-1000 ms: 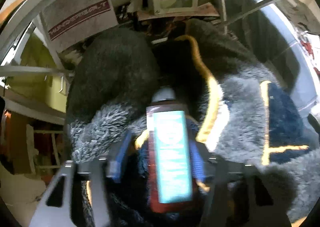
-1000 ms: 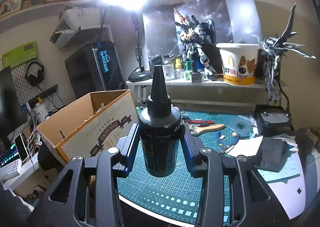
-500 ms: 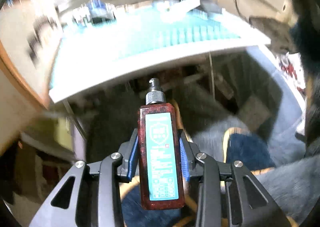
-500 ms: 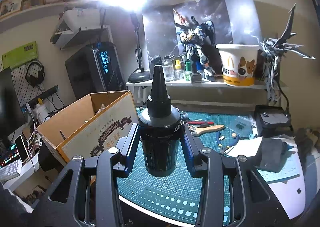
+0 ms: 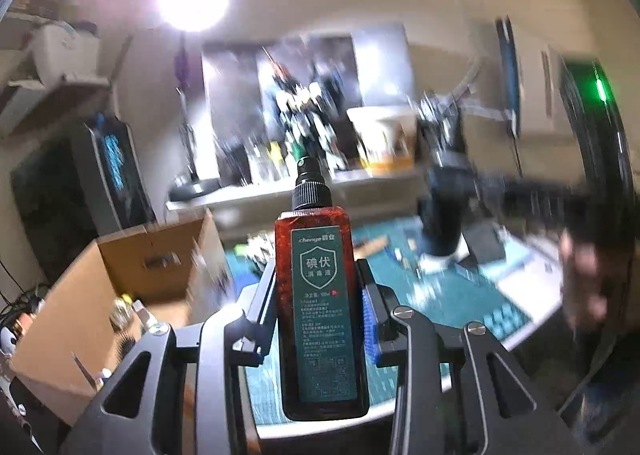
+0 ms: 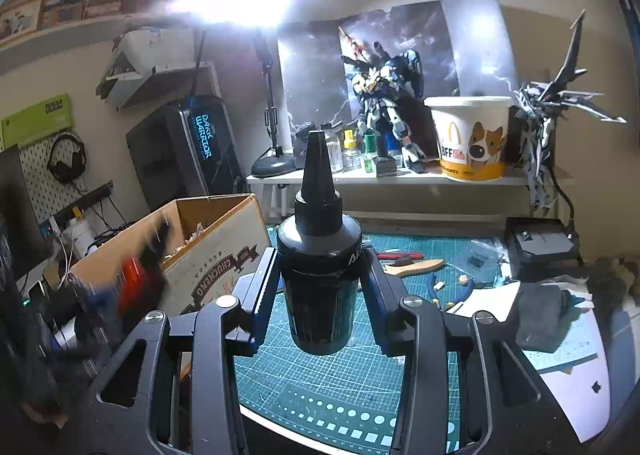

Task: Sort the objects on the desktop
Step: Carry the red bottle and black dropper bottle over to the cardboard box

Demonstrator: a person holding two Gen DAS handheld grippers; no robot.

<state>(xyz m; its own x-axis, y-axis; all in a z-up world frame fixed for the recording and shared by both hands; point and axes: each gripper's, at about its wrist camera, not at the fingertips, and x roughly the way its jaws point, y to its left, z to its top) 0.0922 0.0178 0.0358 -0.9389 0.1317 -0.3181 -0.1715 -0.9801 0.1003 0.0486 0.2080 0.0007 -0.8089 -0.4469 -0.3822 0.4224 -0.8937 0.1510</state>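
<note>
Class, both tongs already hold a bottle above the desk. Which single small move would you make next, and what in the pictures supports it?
Probably carry the red spray bottle in the left tongs leftward over the open cardboard box; the box stands just left of it, and its view is blurred mid-swing.

From my right tool's camera, the cardboard box (image 6: 192, 255) sits at the left of the surface (image 6: 360, 383), with the cutting mat to its right. Behind the mat, a shelf (image 6: 400, 178) carries the lamp base (image 6: 273, 166), small bottles (image 6: 352, 153), the figure (image 6: 386, 103) and, rightmost, the bucket (image 6: 470, 137). Pliers (image 6: 450, 289) lie on the mat, right of centre.
</note>
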